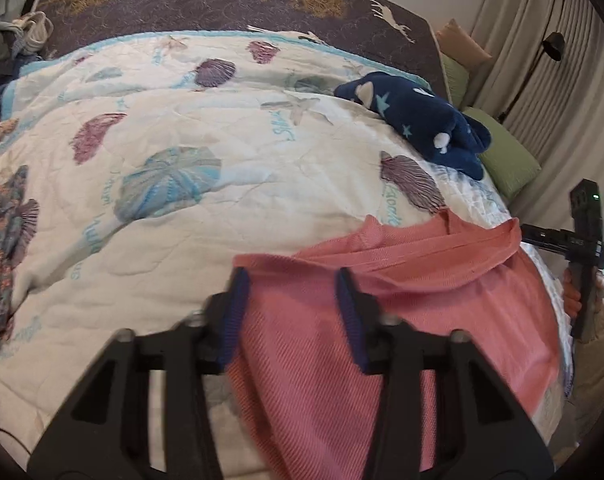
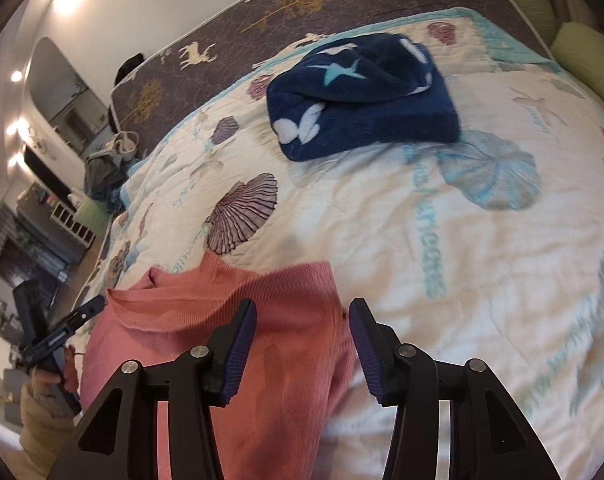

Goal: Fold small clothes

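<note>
Two tongs hang over the same pink garment, neither gripping. Left tongs (image 1: 290,312) stand with jaws apart, cloth beneath them. Right tongs (image 2: 302,344) are likewise spread above the pink garment (image 2: 238,344), which lies on the quilt (image 2: 441,280) at the near edge, its neckline bunched toward twelve o'clock. Judgement: this piece is not yet folded. Toward one o'clock in the left view, a navy starred garment (image 1: 421,120) appears folded. At nine o'clock a patterned garment (image 1: 2,248) lies crumpled, seemingly still to be done.
</note>
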Available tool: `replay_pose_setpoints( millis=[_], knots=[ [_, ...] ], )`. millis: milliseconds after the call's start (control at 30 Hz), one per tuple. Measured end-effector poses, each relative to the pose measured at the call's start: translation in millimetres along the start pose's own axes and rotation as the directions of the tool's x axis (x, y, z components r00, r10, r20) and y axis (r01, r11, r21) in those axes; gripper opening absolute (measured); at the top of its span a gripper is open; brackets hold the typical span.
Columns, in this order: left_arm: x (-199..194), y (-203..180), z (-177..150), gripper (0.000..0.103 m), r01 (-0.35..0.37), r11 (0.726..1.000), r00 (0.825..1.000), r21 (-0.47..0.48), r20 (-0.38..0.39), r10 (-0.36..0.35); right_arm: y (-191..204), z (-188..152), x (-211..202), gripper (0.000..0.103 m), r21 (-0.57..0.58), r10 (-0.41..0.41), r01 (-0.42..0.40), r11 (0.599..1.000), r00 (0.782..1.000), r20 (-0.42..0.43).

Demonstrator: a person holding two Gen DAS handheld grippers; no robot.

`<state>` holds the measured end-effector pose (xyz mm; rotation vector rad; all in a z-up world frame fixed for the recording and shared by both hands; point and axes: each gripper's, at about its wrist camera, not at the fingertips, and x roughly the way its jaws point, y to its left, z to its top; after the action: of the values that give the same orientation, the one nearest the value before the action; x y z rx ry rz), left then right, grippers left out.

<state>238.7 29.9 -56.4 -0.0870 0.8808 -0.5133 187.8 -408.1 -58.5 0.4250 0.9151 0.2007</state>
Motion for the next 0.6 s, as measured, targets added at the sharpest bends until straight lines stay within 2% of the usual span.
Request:
replay_pose_setpoints(
  millis=[33,67,100,167,267,333,367,467,500,533,600],
  knots=[
    [2,0,1,0.0,0.015,1.0,1.0,0.001,-0.009,-0.015,0,1,3,0.048,-0.008,0.006,-0.006,1.0,1.0,-0.002],
    [1,-1,1,0.0,0.008,1.0,1.0,-0.001,0.0,-0.008,1,3,6,0.042,-0.02,0.008,-0.008,1.0,1.0,-0.002],
    [-1,-2,1,0.0,0.001,1.0,1.0,-0.003,0.02,-0.001,2,4,8,0.005,-0.027,0.004,-0.004,1.0,1.0,0.002],
    [-15,-4,2,0.0,0.003,1.0,0.997,-0.016,0.08,-0.002,2,6,11,0.004,-0.005,-0.051,0.051,0.999,0.999,0.013],
    [-27,2,7,0.0,-0.013,1.0,0.991,-0.017,0.131,0.016,2,8,3,0.003,0.025,-0.042,0.041,0.999,0.997,0.068],
    [-16,15,10,0.0,-0.065,0.997,0.993,-0.04,0.1,0.068,0,11,4,0.003,0.016,-0.048,0.047,0.999,0.996,0.072],
    [-8,21,8,0.0,-0.064,0.996,0.995,-0.059,0.071,0.069,-3,13,12,0.004,0.012,-0.058,0.058,0.998,0.997,0.051],
    [6,29,-2,0.0,0.008,0.993,1.0,-0.121,-0.006,-0.009,-19,12,41,0.005,0.067,-0.065,0.067,0.996,0.997,-0.042],
    [6,28,-7,0.009,0.033,0.991,0.999,-0.132,-0.013,-0.035,-22,9,45,0.005,0.079,-0.061,0.065,0.995,0.997,-0.051],
    [5,27,-9,0.028,0.049,0.99,0.999,-0.134,-0.014,-0.051,-23,6,45,0.007,0.083,-0.06,0.064,0.995,0.997,-0.044],
    [2,21,-10,0.041,0.061,0.991,0.998,-0.122,-0.001,-0.061,-21,3,36,0.009,0.085,-0.054,0.056,0.995,0.998,-0.023]
  ],
)
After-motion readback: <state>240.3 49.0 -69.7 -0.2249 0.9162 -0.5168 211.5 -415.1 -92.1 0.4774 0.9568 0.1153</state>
